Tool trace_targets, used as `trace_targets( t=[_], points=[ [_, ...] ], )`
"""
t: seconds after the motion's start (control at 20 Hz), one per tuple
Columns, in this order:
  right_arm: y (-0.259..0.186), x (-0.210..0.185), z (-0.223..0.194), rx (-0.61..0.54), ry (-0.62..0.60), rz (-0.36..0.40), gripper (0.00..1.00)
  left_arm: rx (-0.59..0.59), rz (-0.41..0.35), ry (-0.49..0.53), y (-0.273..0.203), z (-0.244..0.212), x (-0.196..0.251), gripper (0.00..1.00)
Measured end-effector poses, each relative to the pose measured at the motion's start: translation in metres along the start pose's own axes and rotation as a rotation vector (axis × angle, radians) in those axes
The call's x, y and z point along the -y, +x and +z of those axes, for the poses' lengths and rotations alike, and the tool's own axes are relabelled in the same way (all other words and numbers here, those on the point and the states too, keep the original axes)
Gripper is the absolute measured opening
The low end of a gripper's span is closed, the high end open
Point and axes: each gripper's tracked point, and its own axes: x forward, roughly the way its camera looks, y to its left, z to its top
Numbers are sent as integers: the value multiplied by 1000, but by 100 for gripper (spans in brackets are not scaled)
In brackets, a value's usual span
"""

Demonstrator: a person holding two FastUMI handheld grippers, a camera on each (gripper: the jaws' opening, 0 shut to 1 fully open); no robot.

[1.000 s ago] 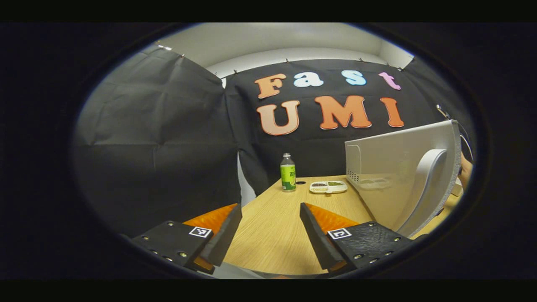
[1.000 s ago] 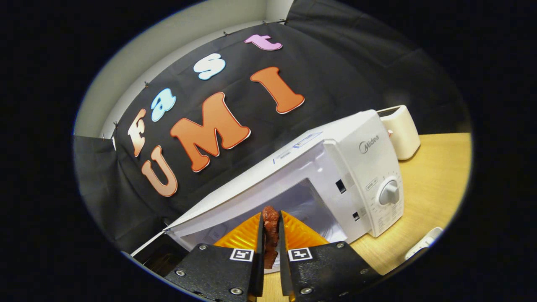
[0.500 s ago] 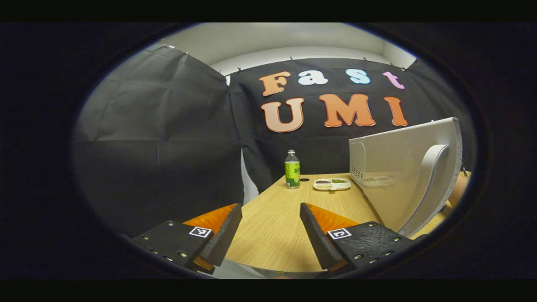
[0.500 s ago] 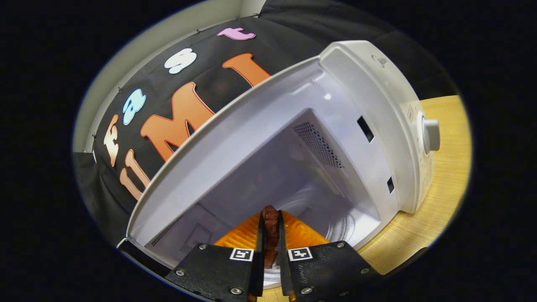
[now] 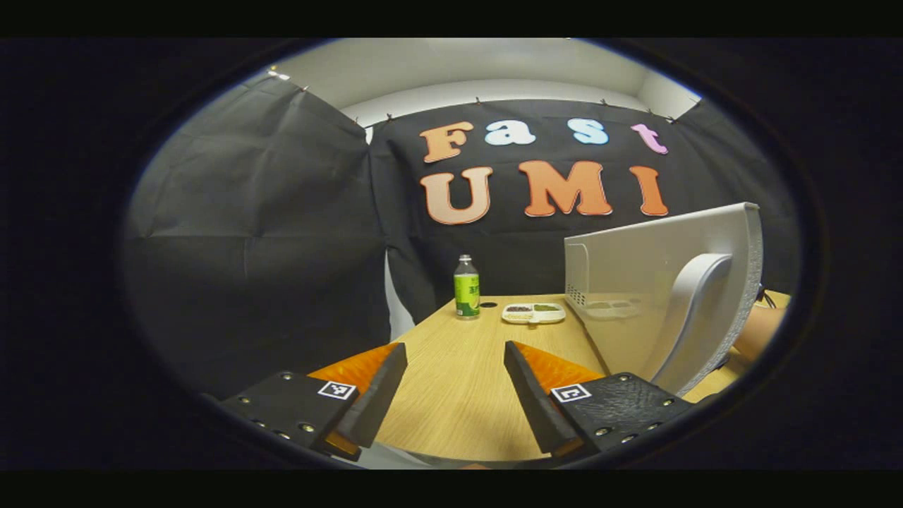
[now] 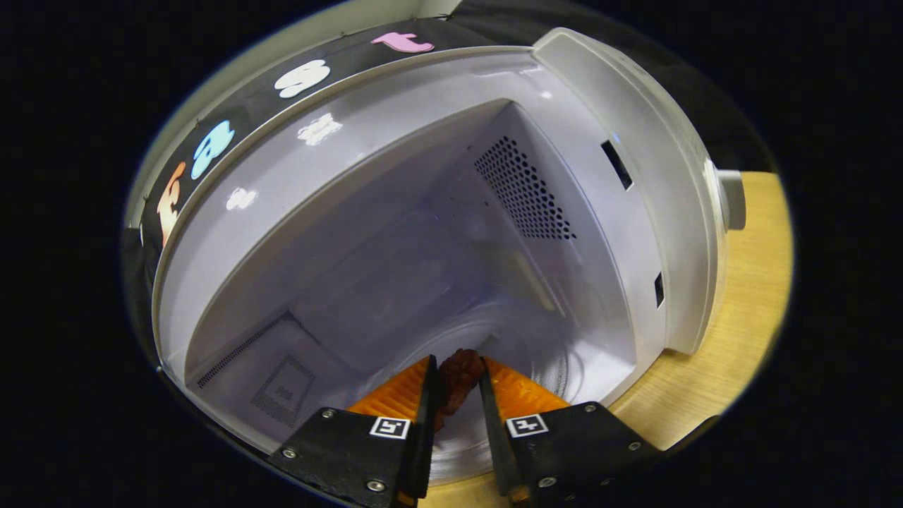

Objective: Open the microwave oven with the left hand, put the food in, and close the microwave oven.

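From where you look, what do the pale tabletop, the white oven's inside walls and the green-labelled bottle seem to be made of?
The pale tabletop looks like light wood or wood-look laminate: fine straight grain, matte. The white oven's inside walls look like glossy painted metal or enamel: bright highlights, punched vent holes. The green-labelled bottle seems clear plastic or glass, see-through above its label; I can't tell which.

Microwave oven (image 6: 437,233): smooth, glossy white cavity, perforated vent panel. Table (image 5: 458,381): matt, light wood-grain surface. Booth wall (image 5: 254,247): matt black cloth, creased. Bottle (image 5: 465,288): clear plastic.
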Motion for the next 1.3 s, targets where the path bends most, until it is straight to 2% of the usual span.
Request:
trace_targets(
  t=[0.15, 0.25, 0.35, 0.55, 0.85, 1.05, 1.3],
  points=[
    [-9, 17, 3, -4, -133, -3, 57, 5, -24, -1, -1, 6, 13, 84],
    [-18, 23, 5, -21, -169, 3, 66, -13, -53, -10, 0, 3, 28, 84],
    [-32, 23, 10, -15, -218, 27, 70, -19, -76, -11, -3, 4, 40, 84],
    [-85, 26, 26, 17, -336, 112, 74, -7, -95, 11, -11, 12, 56, 83],
    [-160, 37, 93, 141, -423, 237, 78, 1, -223, -21, -21, 20, 110, 82],
    [-194, 65, 133, 191, -445, 264, 85, 17, -326, -16, -23, 30, 159, 82],
    [-225, 114, 174, 241, -474, 242, 88, 36, -465, -43, -20, 46, 228, 82]
  ],
)
